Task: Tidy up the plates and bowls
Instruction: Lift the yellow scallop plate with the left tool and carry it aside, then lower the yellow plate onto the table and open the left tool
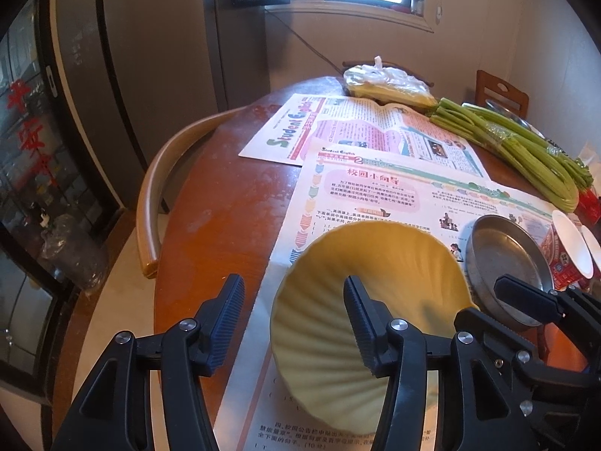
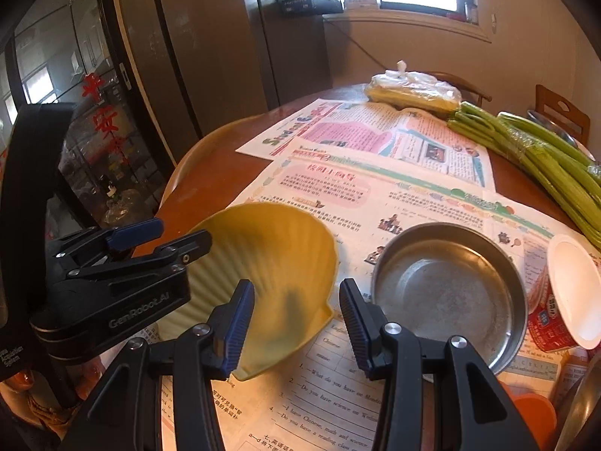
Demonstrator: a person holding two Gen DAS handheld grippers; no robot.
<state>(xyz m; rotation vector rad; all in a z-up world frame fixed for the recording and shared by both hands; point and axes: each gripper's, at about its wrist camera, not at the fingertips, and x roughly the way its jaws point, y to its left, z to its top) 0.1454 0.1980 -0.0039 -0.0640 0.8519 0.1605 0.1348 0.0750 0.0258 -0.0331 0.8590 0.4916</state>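
A yellow shell-shaped plate rests tilted on newspapers on a round wooden table. My left gripper is open and straddles the plate's left rim, one finger inside and one outside, with neither pad pressing. My right gripper has its jaws narrow, closed on the plate's right corner. A round steel dish lies just right of the plate, beside my right gripper.
A red cup with a white lid lies on its side right of the steel dish. Celery stalks and a bagged yellow food lie at the back. A curved chair back stands at the table's left edge.
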